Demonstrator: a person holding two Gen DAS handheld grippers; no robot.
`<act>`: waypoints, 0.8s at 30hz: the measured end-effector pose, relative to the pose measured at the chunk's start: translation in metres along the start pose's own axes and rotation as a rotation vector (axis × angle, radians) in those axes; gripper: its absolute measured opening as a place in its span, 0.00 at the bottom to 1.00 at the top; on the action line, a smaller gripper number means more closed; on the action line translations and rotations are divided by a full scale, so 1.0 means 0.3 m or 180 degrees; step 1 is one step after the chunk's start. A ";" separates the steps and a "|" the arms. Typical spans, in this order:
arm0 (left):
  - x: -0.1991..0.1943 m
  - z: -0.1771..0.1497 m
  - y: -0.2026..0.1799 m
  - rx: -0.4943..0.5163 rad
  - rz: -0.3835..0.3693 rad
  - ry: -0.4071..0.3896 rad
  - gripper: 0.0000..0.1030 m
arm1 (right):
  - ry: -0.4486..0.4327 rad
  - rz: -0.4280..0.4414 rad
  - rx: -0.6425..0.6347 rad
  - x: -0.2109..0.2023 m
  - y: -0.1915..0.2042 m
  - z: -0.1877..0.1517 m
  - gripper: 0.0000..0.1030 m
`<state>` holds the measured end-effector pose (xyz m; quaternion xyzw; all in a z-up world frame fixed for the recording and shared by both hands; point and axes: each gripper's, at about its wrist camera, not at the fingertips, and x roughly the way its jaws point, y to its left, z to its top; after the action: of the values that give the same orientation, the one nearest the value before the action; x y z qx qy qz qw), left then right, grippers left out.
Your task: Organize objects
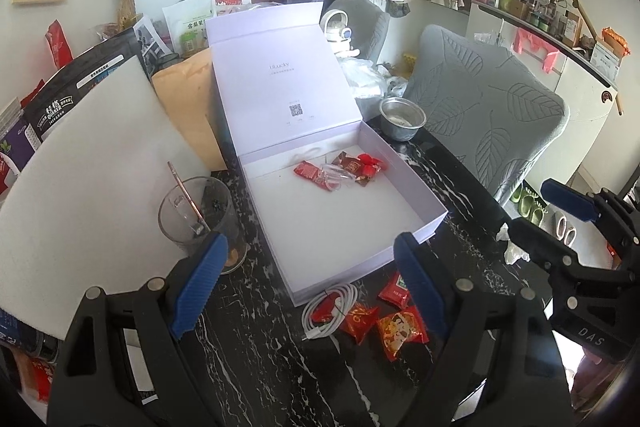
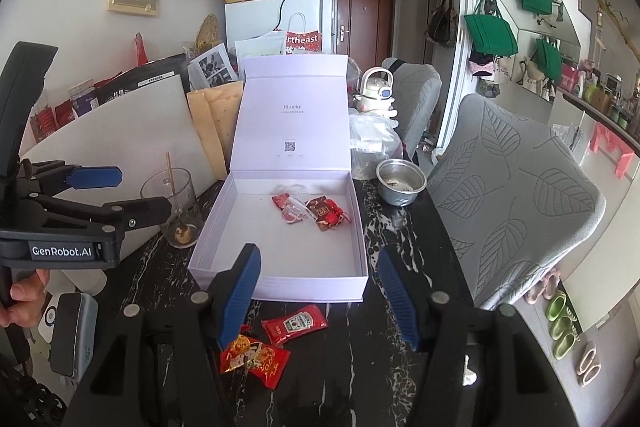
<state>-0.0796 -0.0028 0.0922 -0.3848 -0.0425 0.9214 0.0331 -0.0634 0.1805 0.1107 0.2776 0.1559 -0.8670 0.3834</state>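
Left tool [image 1: 308,291] and right tool [image 2: 318,301] side by side, angled downward, jaws apart, empty.

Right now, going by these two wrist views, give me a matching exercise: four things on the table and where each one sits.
Things:
1. white cable
2. steel bowl
3. glass cup
4. ketchup sachet

Places:
A. left of the box, holding a stick
B. right of the box, beside the grey chair
C. coiled on the table in front of the box
D. flat on the table just before the box's front wall

Pairs: 1-C, 2-B, 3-A, 4-D
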 end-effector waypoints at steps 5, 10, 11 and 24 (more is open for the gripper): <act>0.021 -0.047 0.005 0.0002 -0.0021 0.0075 0.82 | 0.0086 0.0037 0.0030 0.021 0.019 -0.052 0.60; 0.043 -0.090 0.021 -0.0036 -0.0063 0.0143 0.82 | 0.0198 0.0073 0.0090 0.053 0.038 -0.104 0.60; 0.050 -0.099 0.026 -0.0049 -0.0084 0.0157 0.82 | 0.0220 0.0084 0.0101 0.059 0.040 -0.117 0.60; 0.134 -0.217 0.033 0.0034 -0.0141 0.0347 0.82 | 0.0405 0.0294 0.0246 0.161 0.096 -0.233 0.67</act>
<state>-0.0619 -0.0054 0.0172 -0.4331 -0.0443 0.8984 0.0578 -0.0429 0.1674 0.0244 0.3536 0.1334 -0.8343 0.4014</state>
